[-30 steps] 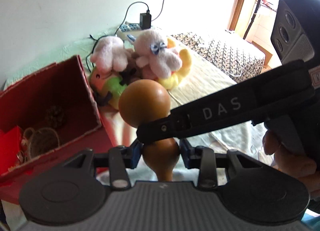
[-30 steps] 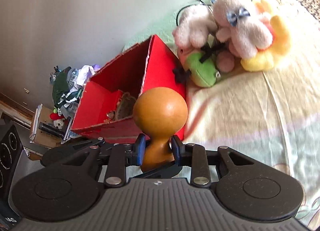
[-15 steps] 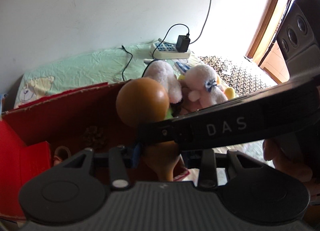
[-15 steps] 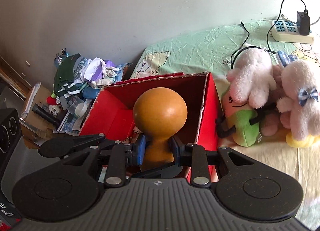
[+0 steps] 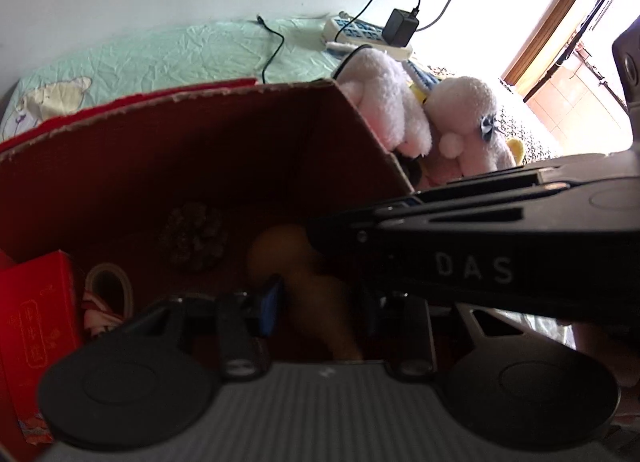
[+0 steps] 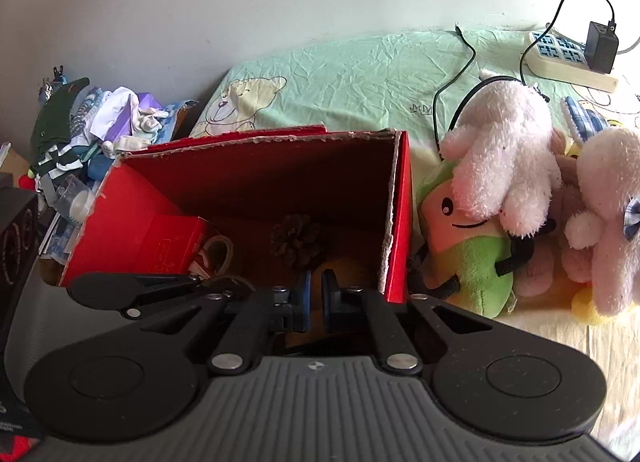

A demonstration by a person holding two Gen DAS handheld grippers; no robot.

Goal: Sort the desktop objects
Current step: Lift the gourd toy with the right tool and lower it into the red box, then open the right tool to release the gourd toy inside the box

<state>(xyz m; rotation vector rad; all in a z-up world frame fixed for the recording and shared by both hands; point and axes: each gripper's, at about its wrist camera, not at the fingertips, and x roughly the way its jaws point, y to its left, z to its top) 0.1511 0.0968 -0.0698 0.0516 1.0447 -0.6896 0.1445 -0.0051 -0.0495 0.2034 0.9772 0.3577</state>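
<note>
Over the red box (image 5: 208, 166), the left gripper (image 5: 316, 302) pinches the blurred gourd (image 5: 296, 262) by its neck while the right gripper (image 6: 315, 294), jaws closed on nothing, crowds alongside, so any bump could knock it onto the pine cone (image 5: 192, 238)

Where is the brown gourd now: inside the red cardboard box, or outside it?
Inside. The left wrist view shows the brown gourd blurred below the red cardboard box rim, beside the pine cone.

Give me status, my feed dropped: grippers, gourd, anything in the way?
Left gripper shut on gourd, low inside red box. Right gripper shut, empty. Pine cone just beyond gourd on box floor.
</note>
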